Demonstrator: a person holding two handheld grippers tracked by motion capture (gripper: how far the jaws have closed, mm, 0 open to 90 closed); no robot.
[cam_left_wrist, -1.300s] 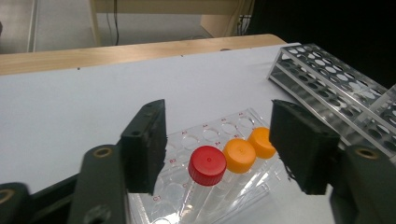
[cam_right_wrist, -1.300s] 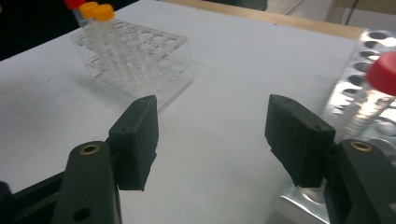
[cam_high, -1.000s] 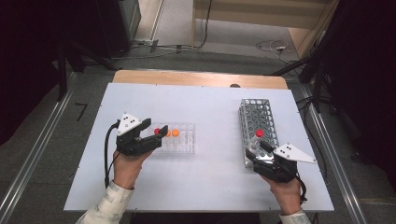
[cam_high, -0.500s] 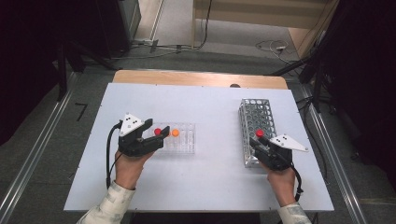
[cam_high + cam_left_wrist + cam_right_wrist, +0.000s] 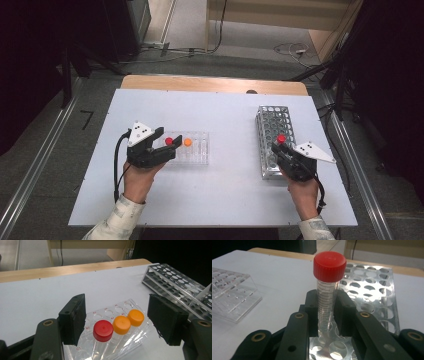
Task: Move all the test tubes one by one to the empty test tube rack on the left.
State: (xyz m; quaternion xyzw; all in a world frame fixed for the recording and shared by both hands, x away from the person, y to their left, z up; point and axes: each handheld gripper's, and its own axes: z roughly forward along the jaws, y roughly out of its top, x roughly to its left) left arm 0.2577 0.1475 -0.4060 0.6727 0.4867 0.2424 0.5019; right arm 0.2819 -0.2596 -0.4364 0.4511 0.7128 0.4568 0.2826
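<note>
White tabletop (image 5: pixel 220 195) carries everything, and the metal rack (image 5: pixel 275 125) serves as the landmark. At the rack's near end, the right gripper (image 5: pixel 325 312) has just been closing, and its jaws now clamp the clear graduated body of the red-capped tube (image 5: pixel 328 266), which stands upright in one of the rack's holes. Likely light, smooth and slippery plastic, the tube seems best gripped mid-body below the cap, firmly but without crushing. Well left of the rack, the left gripper (image 5: pixel 120 322) has its jaws spread apart, touching nothing, around three capped tubes (image 5: pixel 121 325) in the clear tray (image 5: pixel 197 150). Beyond the rack runs the table's wooden edge (image 5: pixel 215 84).
</note>
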